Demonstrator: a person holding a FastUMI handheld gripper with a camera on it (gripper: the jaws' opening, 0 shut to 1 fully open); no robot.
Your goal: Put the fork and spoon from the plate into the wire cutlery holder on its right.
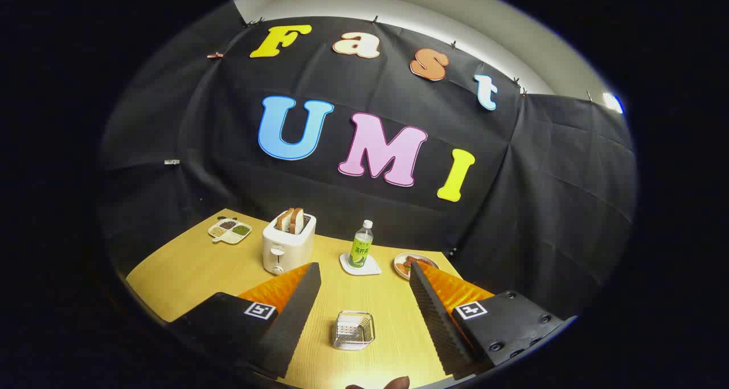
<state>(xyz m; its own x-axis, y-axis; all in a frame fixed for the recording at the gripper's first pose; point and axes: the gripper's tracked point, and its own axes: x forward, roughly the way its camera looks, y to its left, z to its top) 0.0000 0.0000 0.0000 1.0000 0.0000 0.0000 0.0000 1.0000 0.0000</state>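
The wire cutlery holder (353,330) stands upright on the yellow wooden table (182,269), low between my two fingers and nearer than their tips. My gripper (364,266) is open, held above the table, with nothing between the fingers (296,309). I cannot make out any cutlery inside the holder. A small plate (414,262) with reddish food sits just beyond the right fingertip, partly hidden by it.
A white toaster (288,245) with two bread slices stands beyond the left finger. A green-labelled bottle (361,245) rests on a white coaster (360,265) straight ahead. A divided white tray (230,230) of beans lies at the far left corner. A fingertip of a person (393,383) shows below the holder.
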